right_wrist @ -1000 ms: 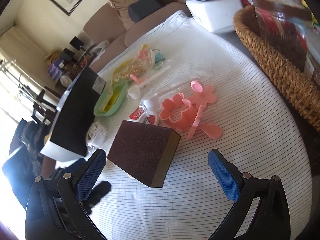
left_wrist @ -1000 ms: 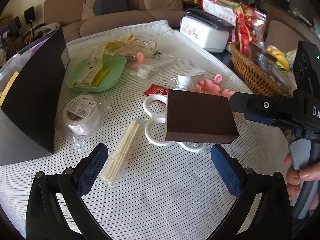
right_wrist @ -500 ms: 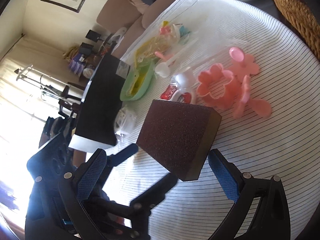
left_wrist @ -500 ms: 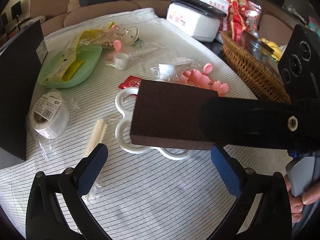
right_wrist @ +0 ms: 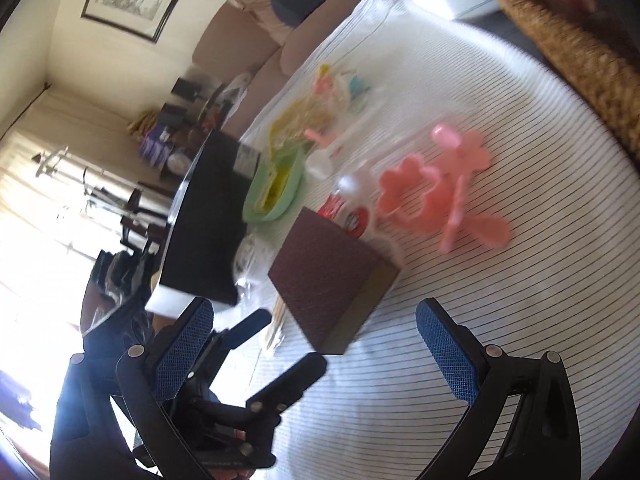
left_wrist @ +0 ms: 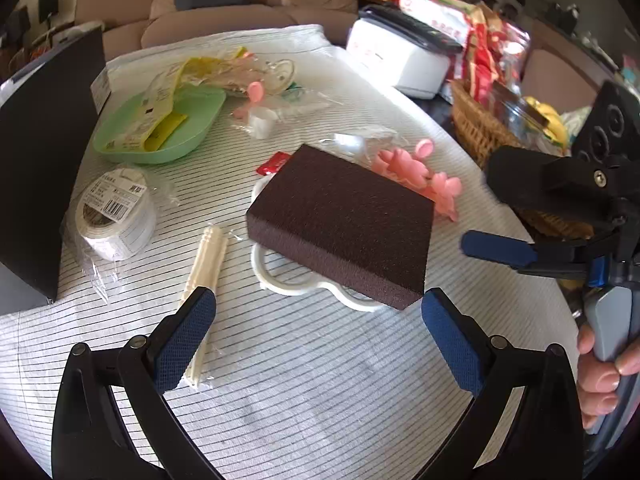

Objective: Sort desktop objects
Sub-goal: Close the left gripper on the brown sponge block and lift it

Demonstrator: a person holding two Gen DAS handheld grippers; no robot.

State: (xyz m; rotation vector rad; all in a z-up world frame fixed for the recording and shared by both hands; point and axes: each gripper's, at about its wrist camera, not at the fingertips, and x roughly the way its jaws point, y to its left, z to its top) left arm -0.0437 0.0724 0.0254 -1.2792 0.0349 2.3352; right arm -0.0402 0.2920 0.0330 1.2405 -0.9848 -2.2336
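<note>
- Brown, gritty rectangular sponge block (left_wrist: pixel 340 224) lies flat atop a white looped plastic frame (left_wrist: pixel 280 280) on the striped tablecloth (left_wrist: pixel 320 400).
- It looks light and slightly yielding; gripping across its short sides seems safest.
- Left gripper (left_wrist: pixel 316 336) is spread wide, holding nothing, just before the block.
- Right gripper (right_wrist: pixel 314 352) is likewise wide apart and empty.
- Pink flower-shaped moulds (left_wrist: pixel 416 180) crowd behind; open cloth lies in front.

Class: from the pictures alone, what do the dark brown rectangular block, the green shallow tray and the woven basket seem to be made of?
Dark brown rectangular block: probably abrasive sponge or foam; matte, grainy, speckled faces.
Green shallow tray: likely plastic; smooth, uniform pastel colour, rounded moulded rim.
Woven basket: wicker or rattan, by the look of it; tan interlaced strands visible along the wall.
</note>
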